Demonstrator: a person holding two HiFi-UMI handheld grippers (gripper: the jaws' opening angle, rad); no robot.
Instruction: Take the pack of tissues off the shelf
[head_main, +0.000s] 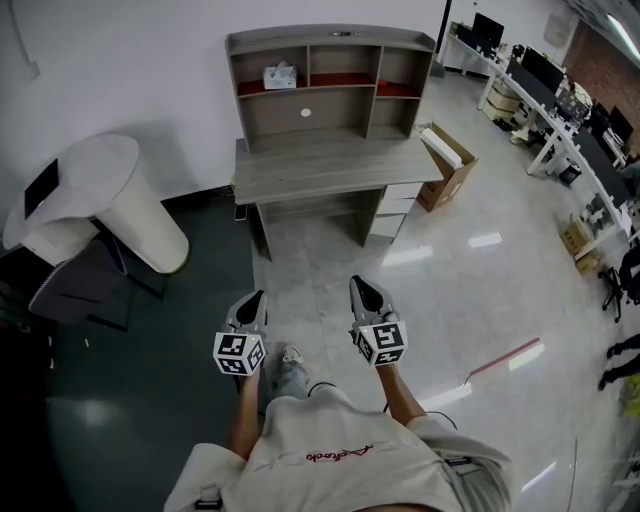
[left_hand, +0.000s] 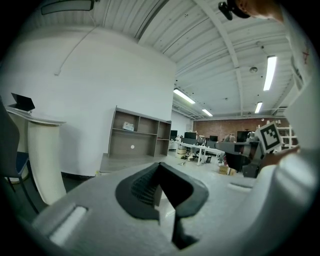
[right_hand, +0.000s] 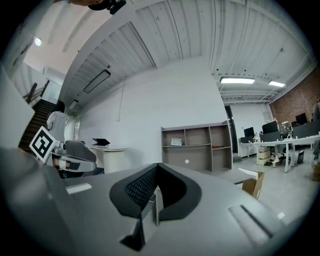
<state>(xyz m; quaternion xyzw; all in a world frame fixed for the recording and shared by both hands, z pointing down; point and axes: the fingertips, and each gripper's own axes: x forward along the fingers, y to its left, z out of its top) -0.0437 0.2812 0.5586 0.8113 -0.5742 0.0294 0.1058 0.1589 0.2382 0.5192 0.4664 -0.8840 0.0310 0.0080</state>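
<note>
Left gripper (head_main: 257, 298) and right gripper (head_main: 360, 286), head view: I hold both over floor (head_main: 330, 255), well apart from shelf (head_main: 340, 120); tissues (head_main: 280, 76) sit in its top-left compartment. Left gripper view: jaws closed, empty. Right gripper view: same.

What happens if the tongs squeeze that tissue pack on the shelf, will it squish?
Probably a bit: the tissue pack looks small and pale, likely soft and light. It sits flat and blocky in the upper left compartment of the shelf, so it should slide rather than roll. Nothing stands beside it to knock over.
</note>
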